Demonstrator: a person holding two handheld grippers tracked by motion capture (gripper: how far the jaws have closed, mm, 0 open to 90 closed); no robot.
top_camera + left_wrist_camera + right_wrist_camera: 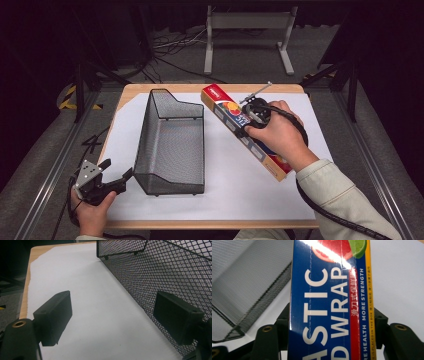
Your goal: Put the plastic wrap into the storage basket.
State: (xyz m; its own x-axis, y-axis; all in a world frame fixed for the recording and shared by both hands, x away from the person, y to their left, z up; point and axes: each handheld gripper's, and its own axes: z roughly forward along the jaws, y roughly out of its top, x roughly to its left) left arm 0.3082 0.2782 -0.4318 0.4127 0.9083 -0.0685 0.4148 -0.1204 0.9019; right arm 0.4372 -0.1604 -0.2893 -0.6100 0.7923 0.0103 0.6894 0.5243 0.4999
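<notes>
There is one black wire basket (170, 145) on the desk (135, 89). There is one long box of plastic wrap (241, 129). There is one big white sheet (225, 175) on the desk. There are two tools, a left tool (114, 176) and a right tool (252, 116).
</notes>
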